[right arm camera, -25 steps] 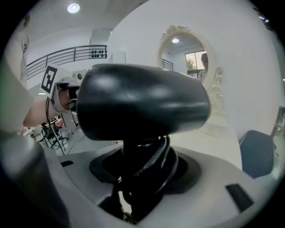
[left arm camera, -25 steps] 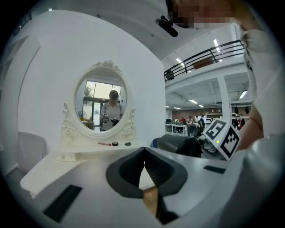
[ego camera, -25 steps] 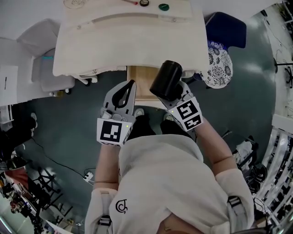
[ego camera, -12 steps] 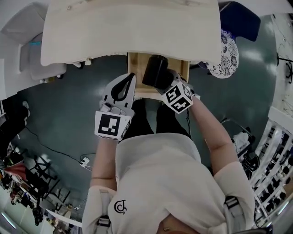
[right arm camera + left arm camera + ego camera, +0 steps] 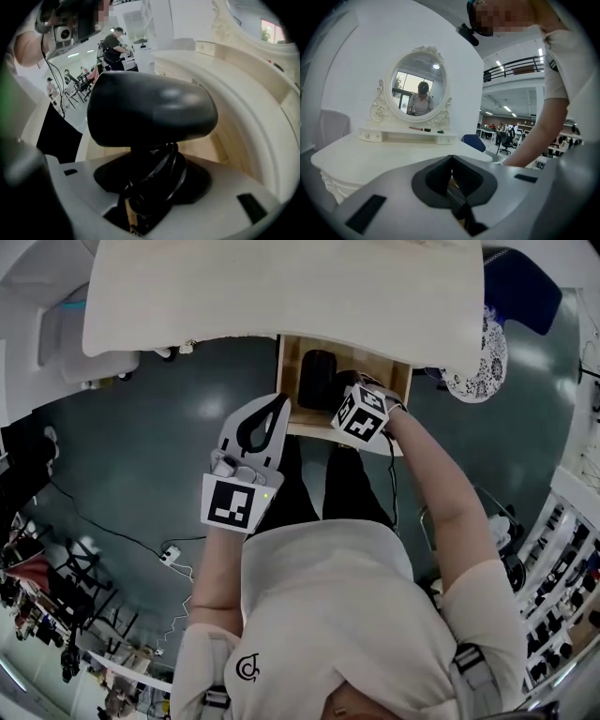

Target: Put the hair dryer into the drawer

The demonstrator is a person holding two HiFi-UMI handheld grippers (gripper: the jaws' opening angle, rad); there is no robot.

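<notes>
The black hair dryer [image 5: 317,379] hangs head-first inside the open wooden drawer [image 5: 386,373] under the white dressing table [image 5: 281,287]. My right gripper [image 5: 341,397] is shut on its handle, which has the cord wound round it, and points steeply down over the drawer. In the right gripper view the dryer's head [image 5: 150,110] fills the middle, with the drawer's wooden bottom [image 5: 208,150] behind it and the right gripper [image 5: 152,164] clamped below. My left gripper [image 5: 276,404] is shut and holds nothing, left of the drawer's front; its closed tips [image 5: 451,158] face the table.
An oval mirror [image 5: 418,91] stands on the dressing table's back shelf. A blue chair [image 5: 525,287] and a patterned stool [image 5: 473,362] are right of the drawer. A white seat [image 5: 56,334] stands at the left, and a power strip [image 5: 171,556] lies on the floor.
My right gripper has carried the hair dryer from the table's front edge down into the open drawer and tipped steeply downward. The left gripper has sunk a little beside it.
</notes>
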